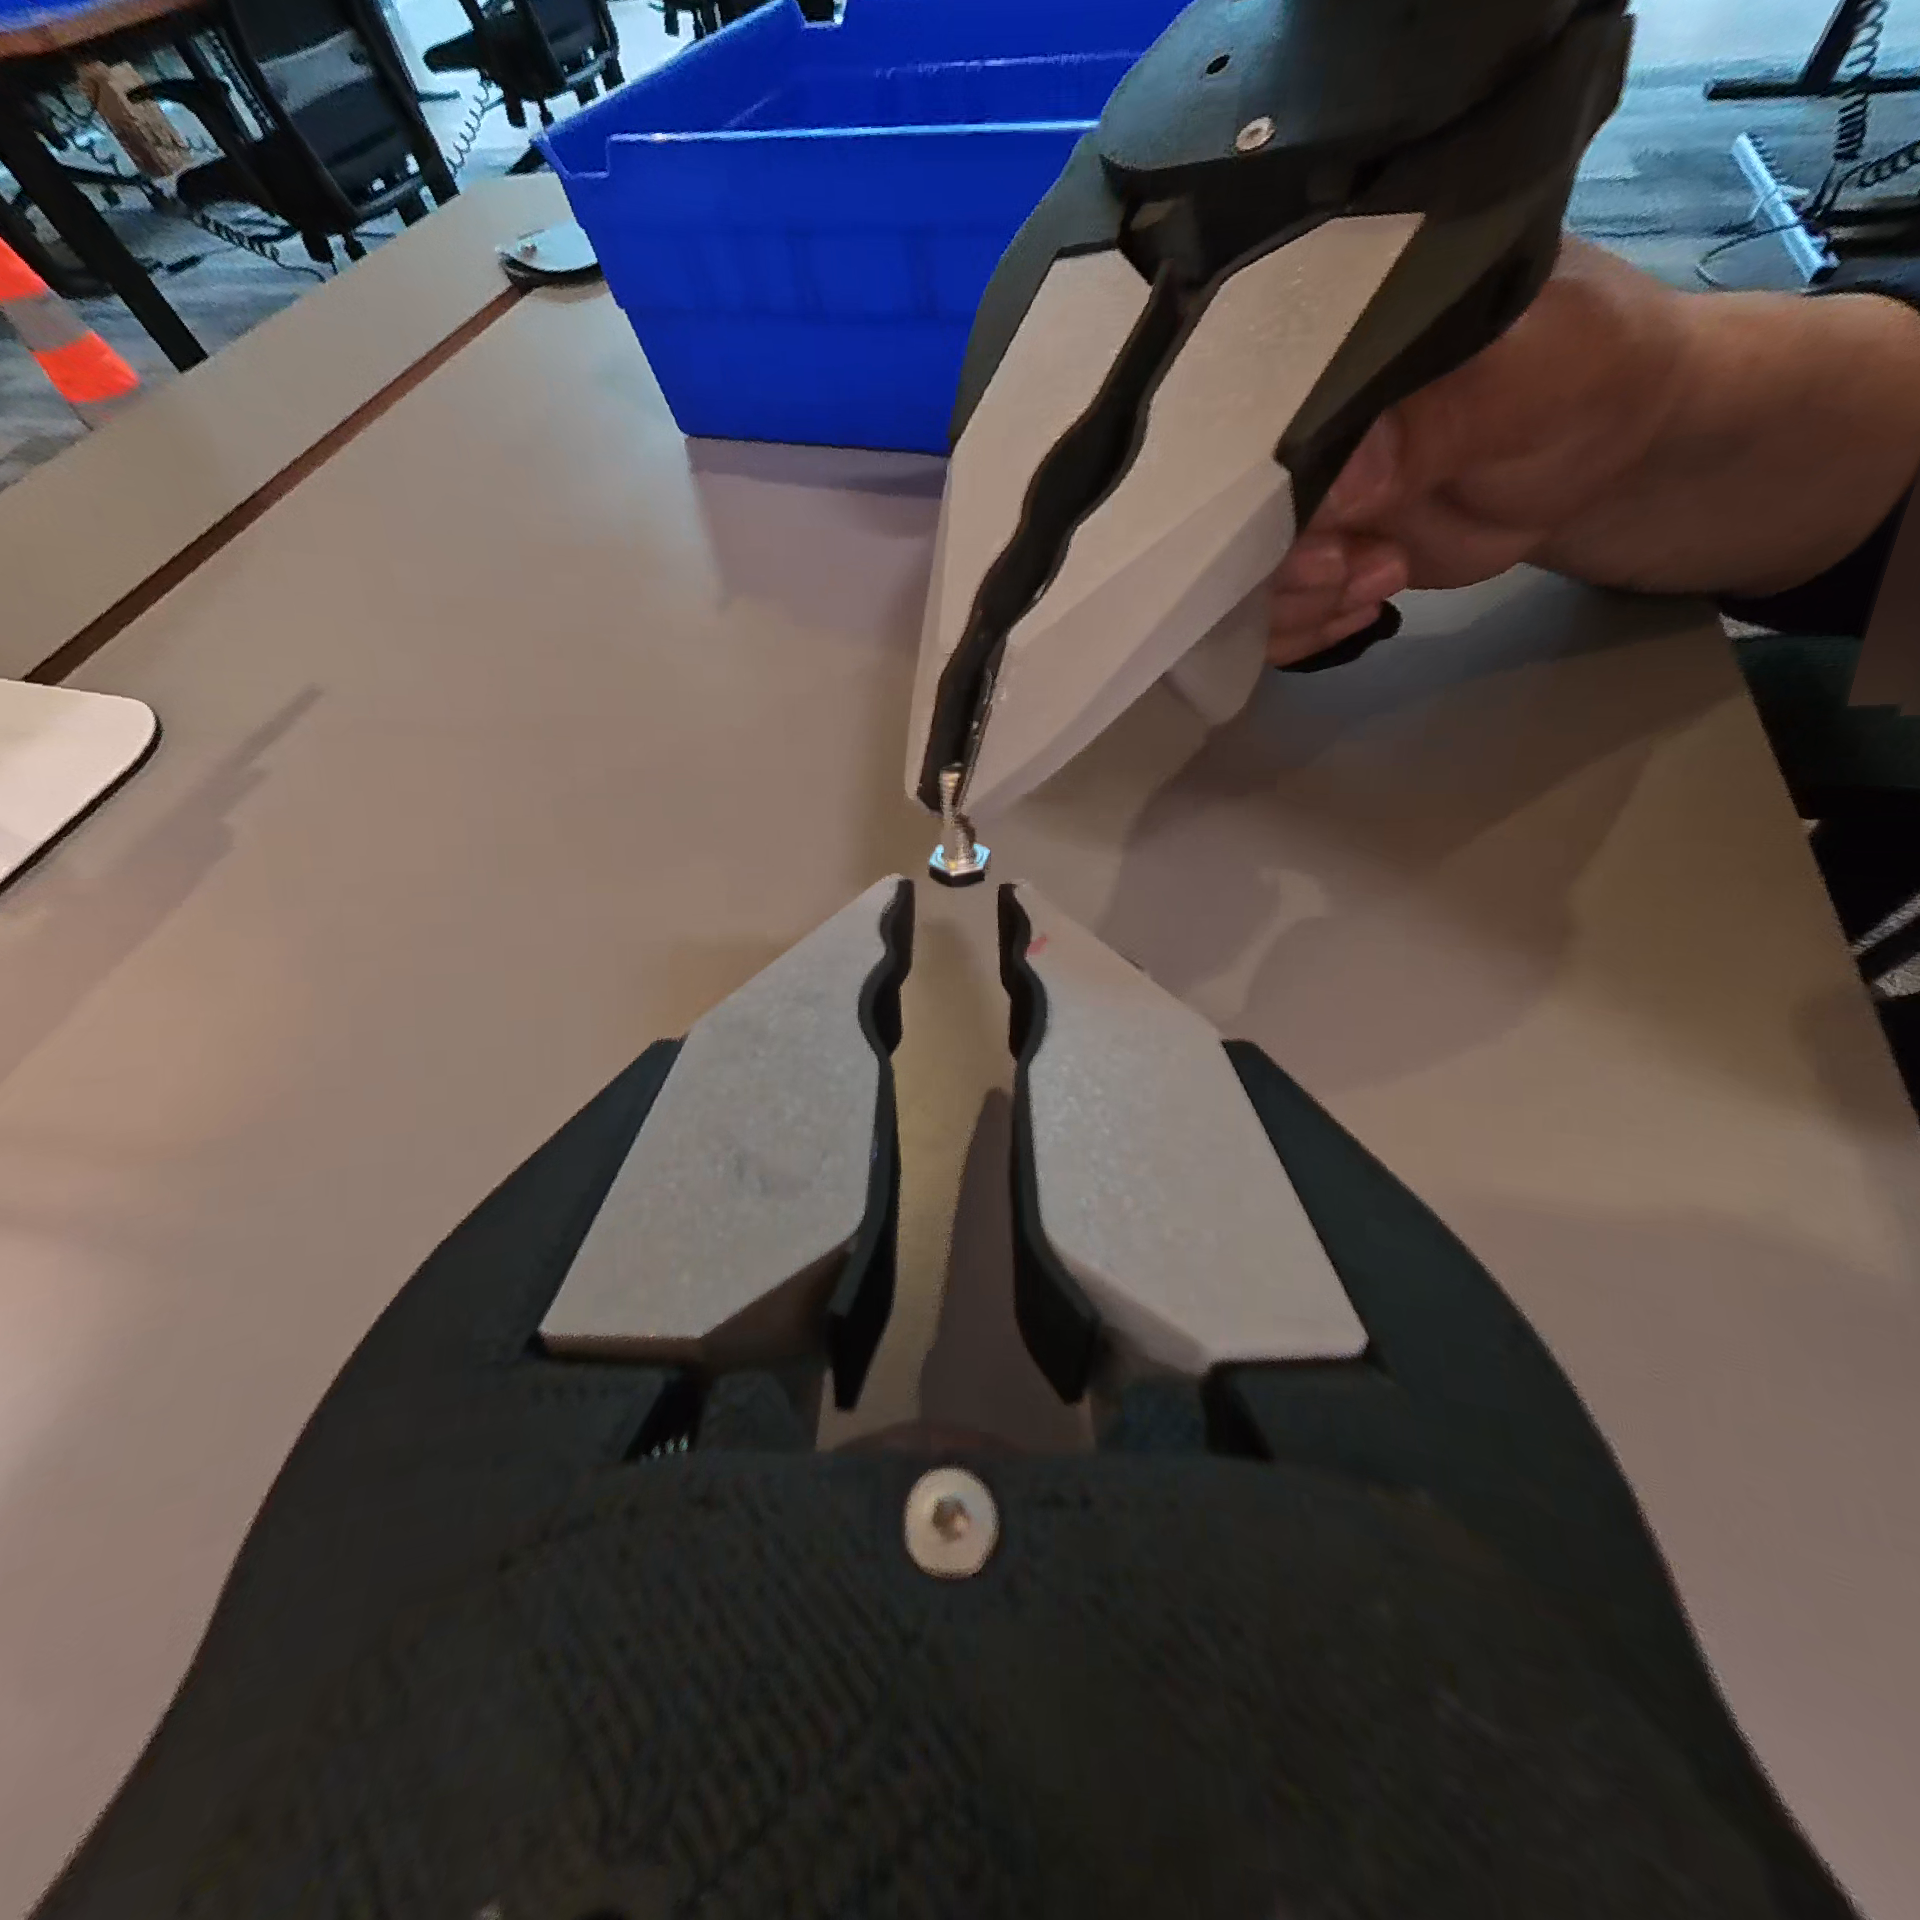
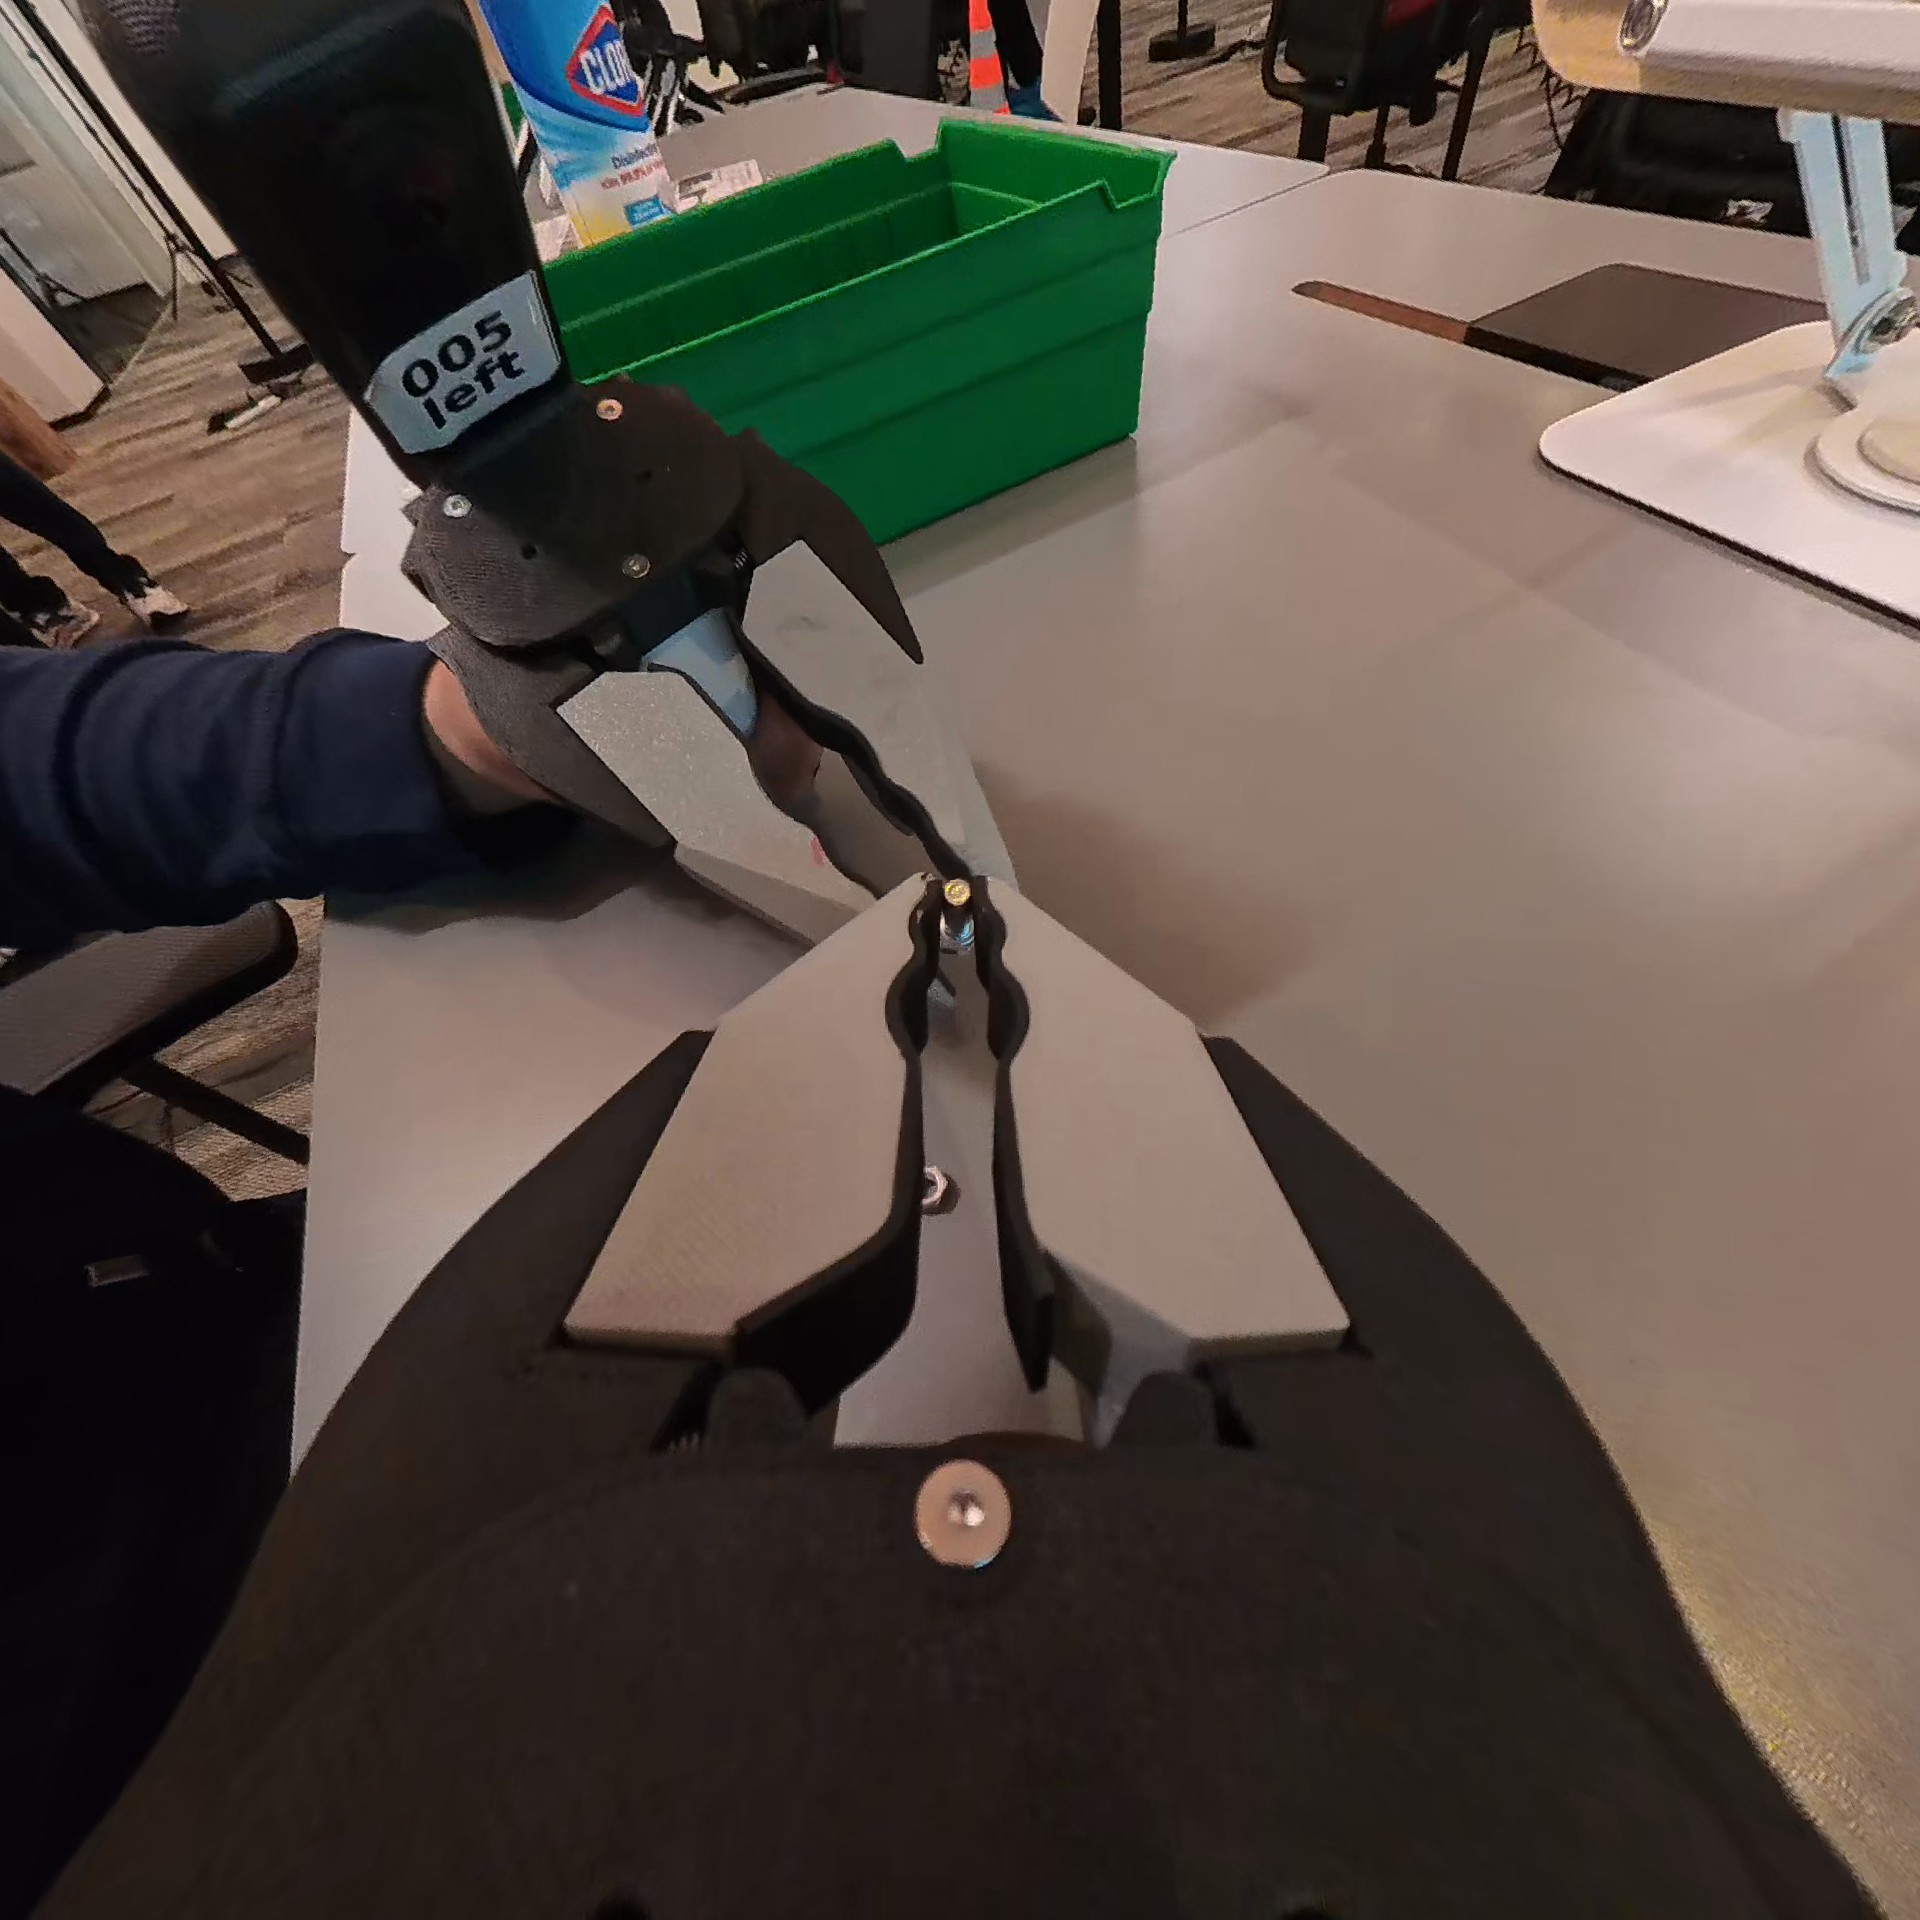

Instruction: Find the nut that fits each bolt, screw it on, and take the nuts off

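My right gripper comes in from the upper right of the left wrist view and is shut on a small silver bolt, held upright just above the grey table. A hex nut sits on the bolt's lower end. My left gripper is open by a narrow gap, its tips just short of the nut on either side. In the right wrist view the right gripper pinches the bolt, and the left gripper meets it from the upper left. A loose nut lies on the table.
A blue bin stands at the table's far side behind the right gripper. A green bin stands behind the left gripper, with a wipes canister beyond it. A white stand base sits at the right. The table edge runs close on the left. Only a small space, under 4 cm, lies between the two pairs of fingers. The loose nut lies around 5 cm away from my left fingertips.
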The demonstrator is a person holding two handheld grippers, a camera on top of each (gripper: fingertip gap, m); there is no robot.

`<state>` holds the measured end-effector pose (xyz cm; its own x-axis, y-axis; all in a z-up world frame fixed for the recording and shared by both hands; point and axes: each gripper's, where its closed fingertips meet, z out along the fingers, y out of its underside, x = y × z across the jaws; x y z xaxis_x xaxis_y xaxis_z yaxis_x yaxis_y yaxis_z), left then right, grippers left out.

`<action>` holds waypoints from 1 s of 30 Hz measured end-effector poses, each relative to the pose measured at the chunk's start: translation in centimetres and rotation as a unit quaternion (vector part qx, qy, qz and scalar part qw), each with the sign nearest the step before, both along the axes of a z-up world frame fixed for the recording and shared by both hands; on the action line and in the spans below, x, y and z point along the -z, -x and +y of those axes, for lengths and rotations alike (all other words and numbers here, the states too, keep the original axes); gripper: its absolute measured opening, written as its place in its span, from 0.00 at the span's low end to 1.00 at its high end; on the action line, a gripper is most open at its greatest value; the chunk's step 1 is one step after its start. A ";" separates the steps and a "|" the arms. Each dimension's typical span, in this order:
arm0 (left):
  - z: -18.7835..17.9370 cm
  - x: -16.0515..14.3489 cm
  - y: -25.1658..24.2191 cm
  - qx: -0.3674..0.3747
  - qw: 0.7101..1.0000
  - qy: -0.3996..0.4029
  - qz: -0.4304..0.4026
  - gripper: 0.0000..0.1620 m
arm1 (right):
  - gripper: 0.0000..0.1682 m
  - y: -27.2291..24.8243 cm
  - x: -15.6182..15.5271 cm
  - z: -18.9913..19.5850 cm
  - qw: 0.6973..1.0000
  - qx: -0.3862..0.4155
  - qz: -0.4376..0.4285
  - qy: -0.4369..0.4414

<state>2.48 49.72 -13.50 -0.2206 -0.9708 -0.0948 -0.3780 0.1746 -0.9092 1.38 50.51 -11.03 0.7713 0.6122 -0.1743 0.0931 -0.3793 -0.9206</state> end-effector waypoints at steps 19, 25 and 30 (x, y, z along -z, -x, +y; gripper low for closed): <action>-1.3 -1.2 0.2 0.035 0.998 0.015 -0.043 0.06 | 0.02 0.6 -0.4 -1.0 0.997 -0.018 -0.063 -0.029; -1.4 -1.1 0.1 0.035 0.999 0.007 -0.039 0.05 | 0.01 0.6 -0.3 -1.0 0.997 -0.018 -0.066 -0.027; -1.4 -1.0 0.1 0.034 0.999 0.003 -0.038 0.05 | 0.01 0.7 -0.4 -1.0 0.997 -0.016 -0.066 -0.029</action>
<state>2.39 48.30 -12.46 -0.2792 -0.9542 -0.1071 -0.2955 0.1915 -0.9359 0.72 49.52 -10.66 0.7649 0.6431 -0.0369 0.2258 -0.3213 -0.9197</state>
